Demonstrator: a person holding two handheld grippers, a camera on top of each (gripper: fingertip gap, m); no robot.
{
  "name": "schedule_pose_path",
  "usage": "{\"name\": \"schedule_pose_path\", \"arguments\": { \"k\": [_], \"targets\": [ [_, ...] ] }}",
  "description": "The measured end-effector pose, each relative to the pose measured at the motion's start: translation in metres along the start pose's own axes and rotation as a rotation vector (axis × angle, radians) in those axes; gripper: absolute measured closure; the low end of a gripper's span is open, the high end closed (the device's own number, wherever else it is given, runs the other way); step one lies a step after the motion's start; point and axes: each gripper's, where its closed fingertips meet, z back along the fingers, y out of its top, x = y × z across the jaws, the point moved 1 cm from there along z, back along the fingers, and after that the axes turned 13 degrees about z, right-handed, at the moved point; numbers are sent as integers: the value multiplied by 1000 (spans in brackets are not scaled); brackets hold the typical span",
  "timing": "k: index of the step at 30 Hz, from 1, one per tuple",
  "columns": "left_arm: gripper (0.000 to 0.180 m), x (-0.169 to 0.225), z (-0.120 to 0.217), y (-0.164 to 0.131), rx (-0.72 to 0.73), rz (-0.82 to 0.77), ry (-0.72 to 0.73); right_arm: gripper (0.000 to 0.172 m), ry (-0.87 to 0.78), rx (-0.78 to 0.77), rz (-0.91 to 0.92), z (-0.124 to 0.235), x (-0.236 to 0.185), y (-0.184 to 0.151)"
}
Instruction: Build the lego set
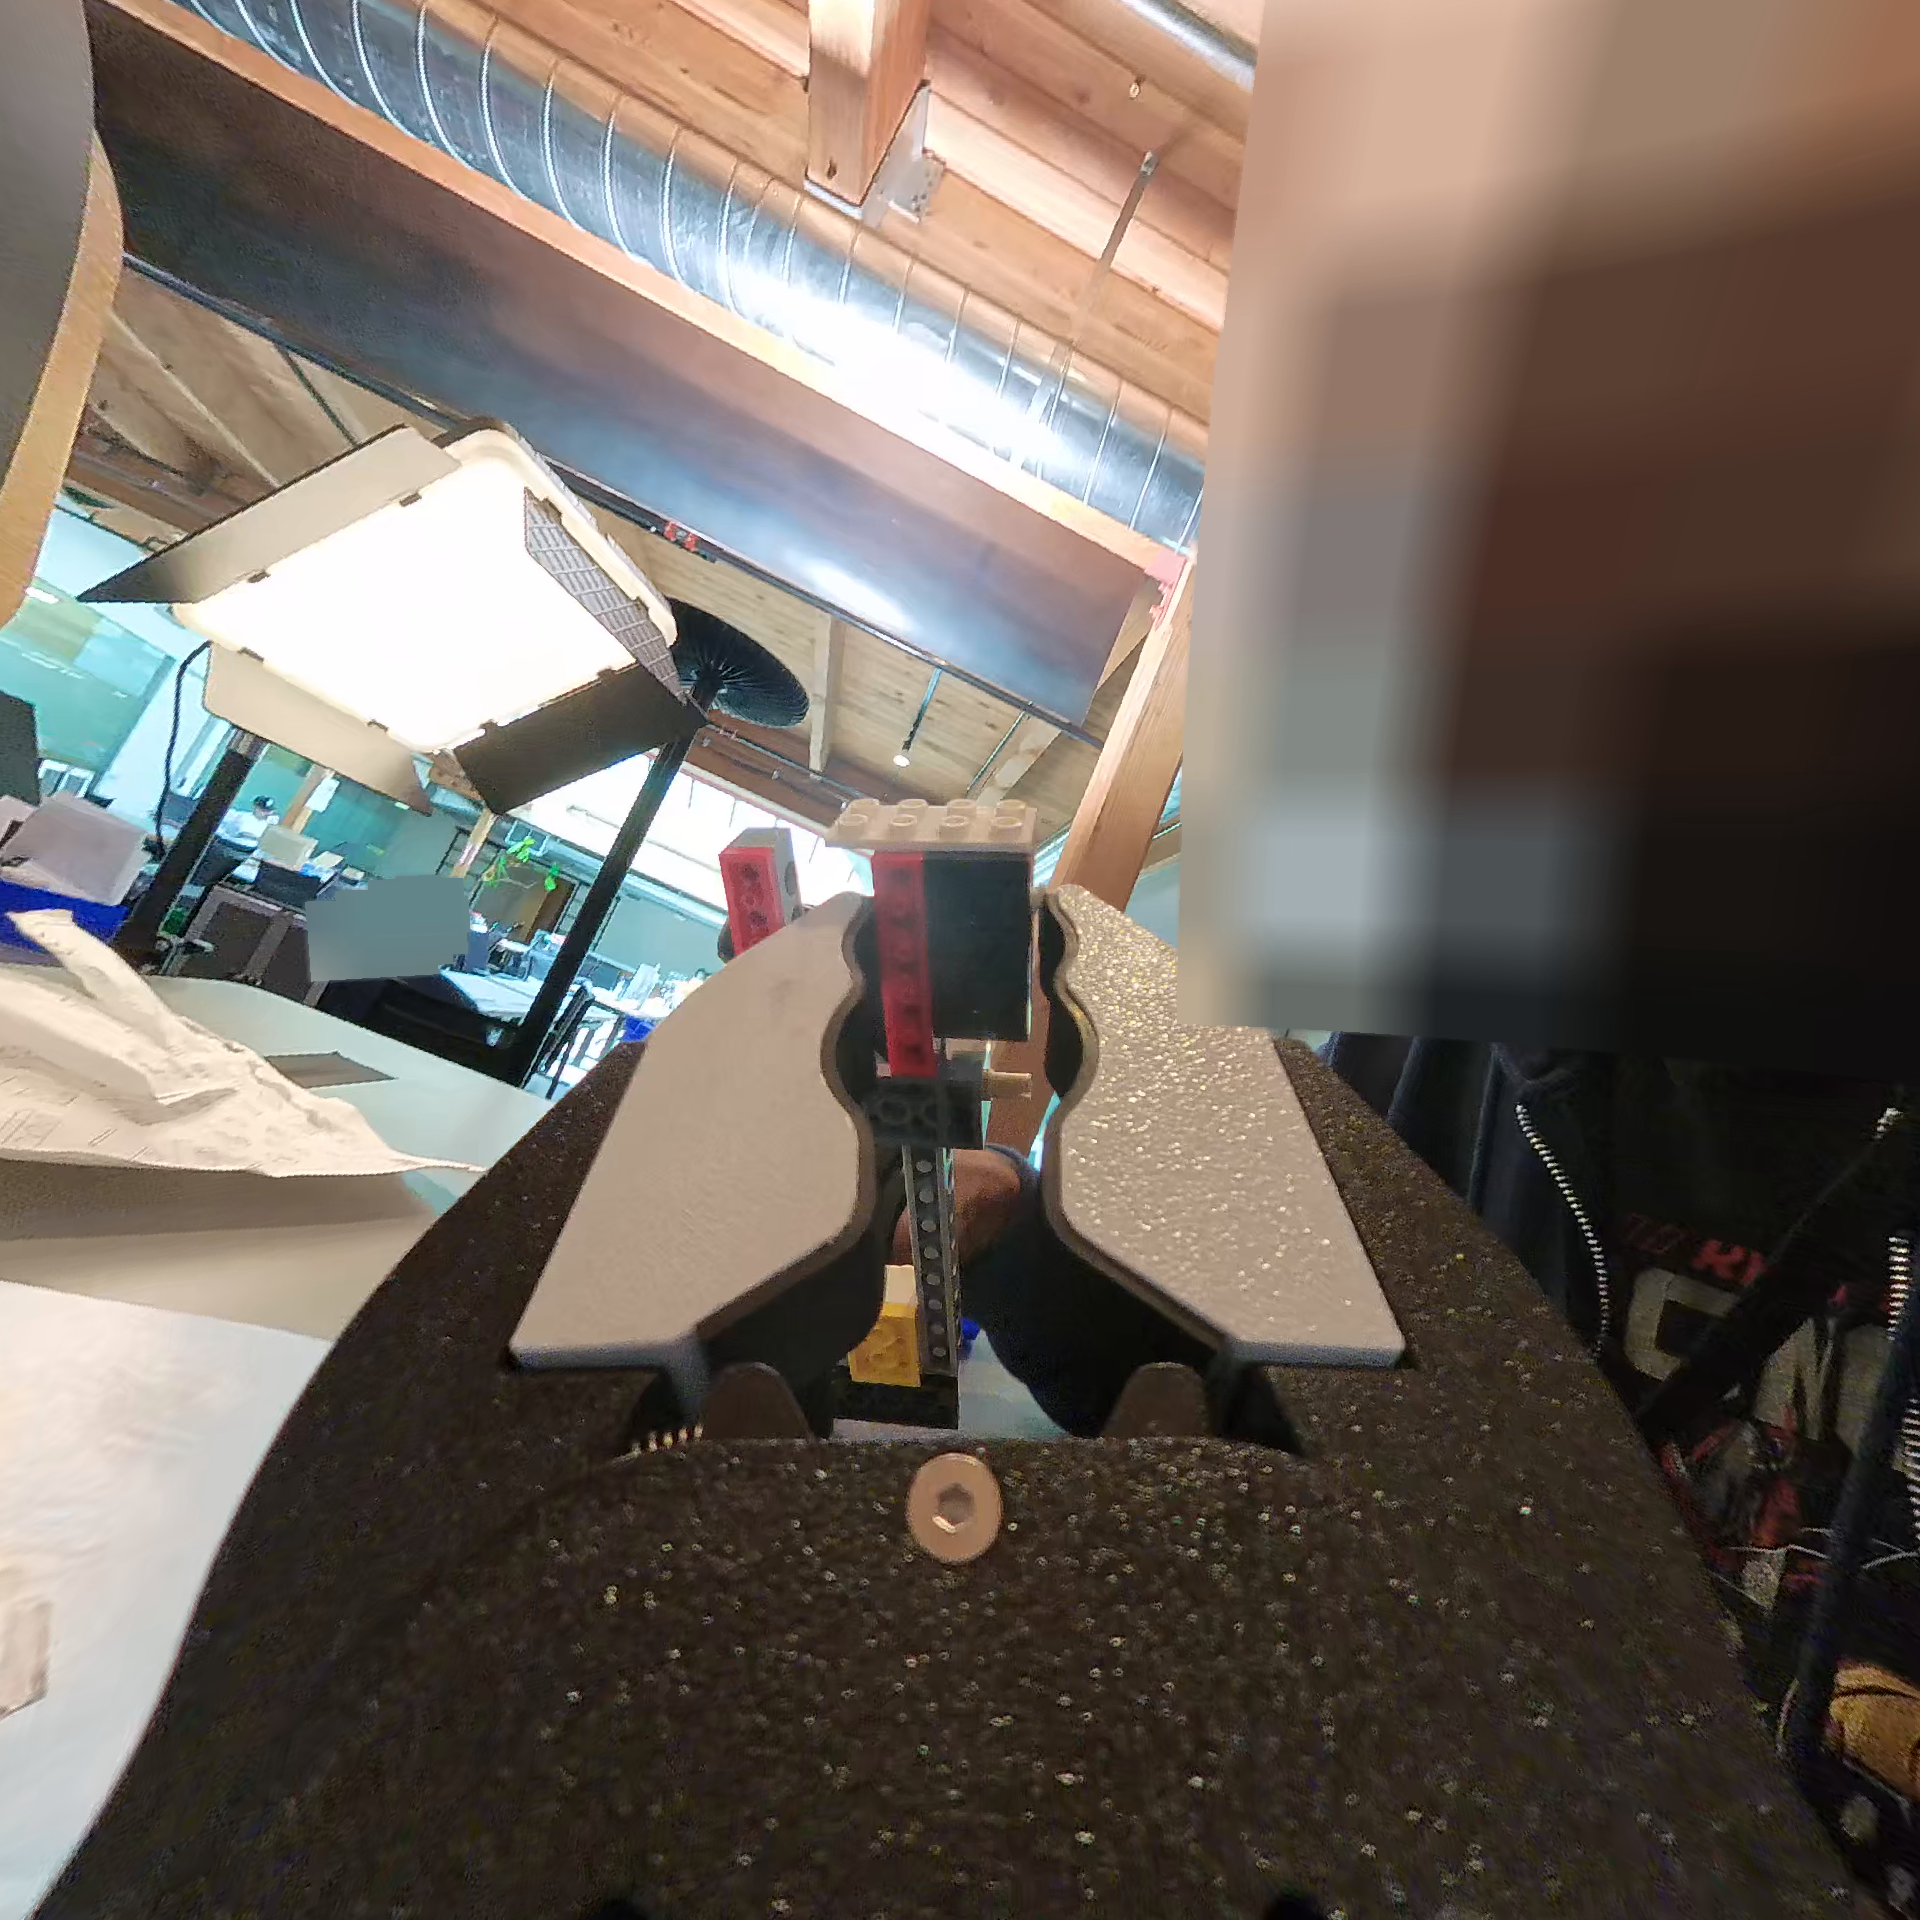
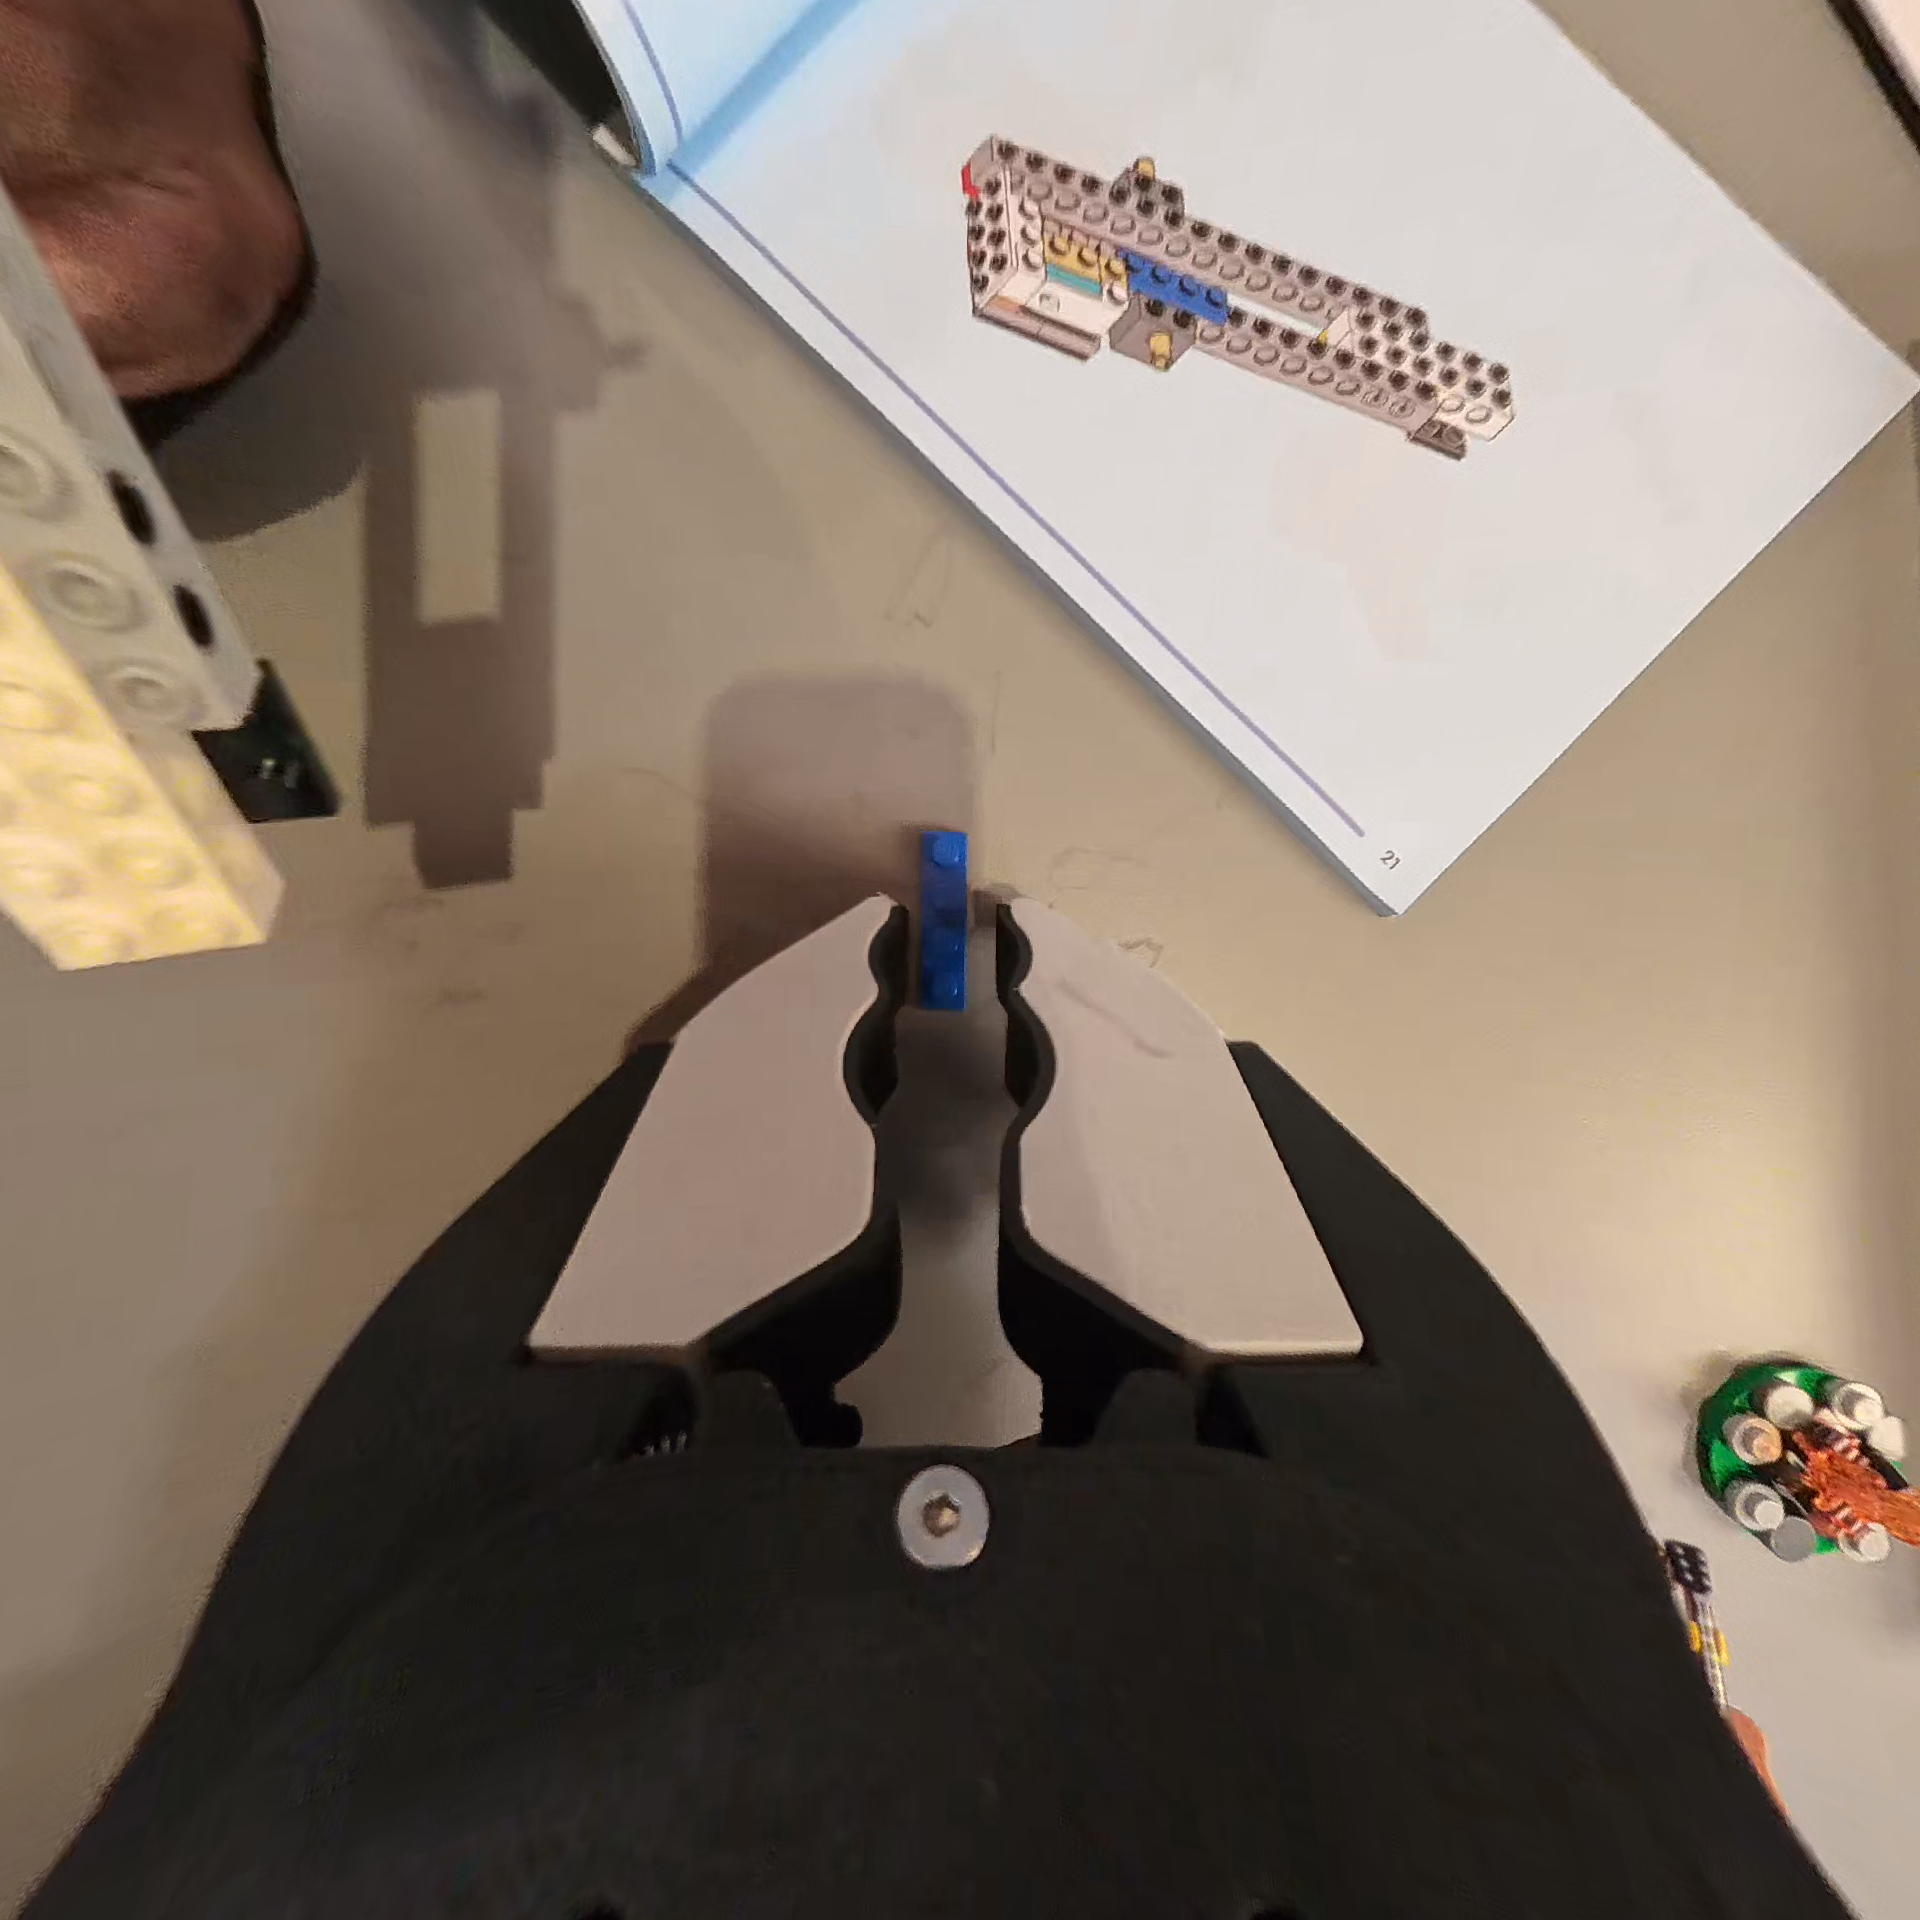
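My left gripper [image 1: 951, 914] is raised and shut on a brick assembly [image 1: 977, 935]. The assembly has a red beam [image 1: 902, 966] beside a black block, with a white studded plate [image 1: 935, 826] on top. A long grey beam [image 1: 928, 1247] and a yellow brick [image 1: 883, 1351] hang below it. The assembly's pale end also shows at the left in the right wrist view [image 2: 114, 707], next to a hand [image 2: 135, 208]. My right gripper [image 2: 945, 920] is open, pointing down at the beige table [image 2: 623, 582]. A small blue plate [image 2: 943, 862] lies between its fingers, with a gap to the right pad.
An open instruction booklet [image 2: 1299, 499] lies at the upper right of the table. A round green piece with grey pegs [image 2: 1797, 1455] sits at the right edge. Crumpled paper [image 1: 156, 1070] lies at the left, a light panel on a stand [image 1: 416, 603] is behind it, and a person in a dark jacket [image 1: 1558, 1195] is at the right. My right fingertips sit around 20 centimeters from my left ones.
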Motion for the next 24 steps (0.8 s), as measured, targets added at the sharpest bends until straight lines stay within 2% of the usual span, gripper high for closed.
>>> {"name": "schedule_pose_path", "arguments": {
  "k": [8,12,15,19,21,24],
  "targets": [
    [151,10,7,15,128,65,-133,164,7,-8,4,-1,-2,2],
    [151,17,12,25,219,104,-236,164,31,99,-51,17,1,18],
    [152,21,15,31,309,90,-292,164,32,237,-92,56,5,44],
    [152,24,20,34,484,31,-321,164,30,430,-99,128,1,100],
    [152,24,20,34,552,10,-338,164,46,451,-43,151,-14,131],
    [151,22,12,31,561,3,-352,164,64,383,68,156,-35,165]
  ]
}}
